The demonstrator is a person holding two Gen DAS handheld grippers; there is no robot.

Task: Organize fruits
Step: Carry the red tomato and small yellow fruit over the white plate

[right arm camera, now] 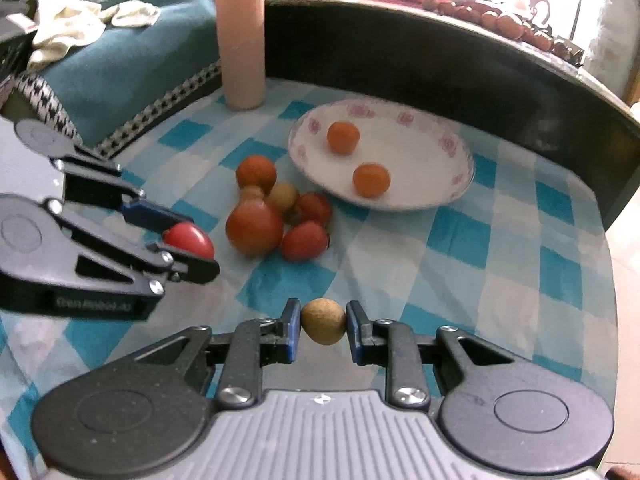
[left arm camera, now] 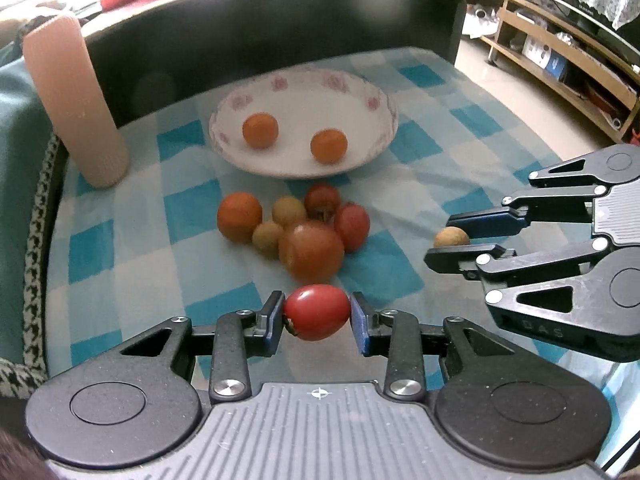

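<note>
1. My left gripper [left arm camera: 317, 312] squeezes a red cherry tomato [left arm camera: 317, 312].
2. My right gripper [right arm camera: 323, 321] squeezes a brown longan [right arm camera: 323, 321].
3. Both wait near the plate [left arm camera: 372, 136], which I think is for sorting.

Pink cylinder [left arm camera: 74, 100] stands upright far left on the checked cloth [left arm camera: 440, 120]. Teal cushion [right arm camera: 132, 60] beside it, wooden shelves [left arm camera: 560, 52] far right.

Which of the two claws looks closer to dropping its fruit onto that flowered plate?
Probably the left gripper. Its red tomato faces the plate almost straight ahead, beyond the fruit pile. The right gripper, shut on a brown longan, sits off to the side.
</note>
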